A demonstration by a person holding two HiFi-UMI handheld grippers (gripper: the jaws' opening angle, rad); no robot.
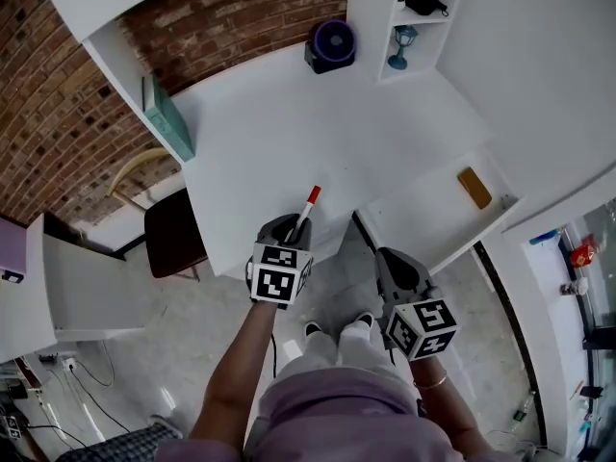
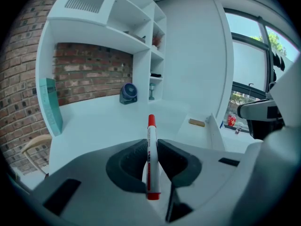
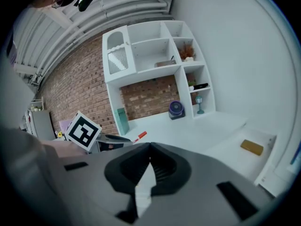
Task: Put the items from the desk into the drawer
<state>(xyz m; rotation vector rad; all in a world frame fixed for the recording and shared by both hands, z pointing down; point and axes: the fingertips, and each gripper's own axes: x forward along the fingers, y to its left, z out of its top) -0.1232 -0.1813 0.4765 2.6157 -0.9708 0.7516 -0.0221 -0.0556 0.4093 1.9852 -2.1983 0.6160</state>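
A white marker with a red cap [image 1: 306, 212] is clamped upright in my left gripper [image 1: 292, 229], which hovers at the front edge of the white desk [image 1: 289, 133]. The left gripper view shows the marker [image 2: 151, 149] pinched between the two dark pads, cap pointing away. To the right, the drawer [image 1: 423, 208] stands pulled out, with a tan block [image 1: 474, 188] lying in its far end. My right gripper [image 1: 390, 258] hangs just in front of the drawer's near corner. Its jaws meet with nothing between them [image 3: 150, 147].
A purple fan [image 1: 332, 44] sits at the back of the desk beside a white shelf unit with a small blue lamp [image 1: 399, 46]. A teal book [image 1: 168, 118] leans at the desk's left side. A dark chair [image 1: 173, 231] stands left of the desk.
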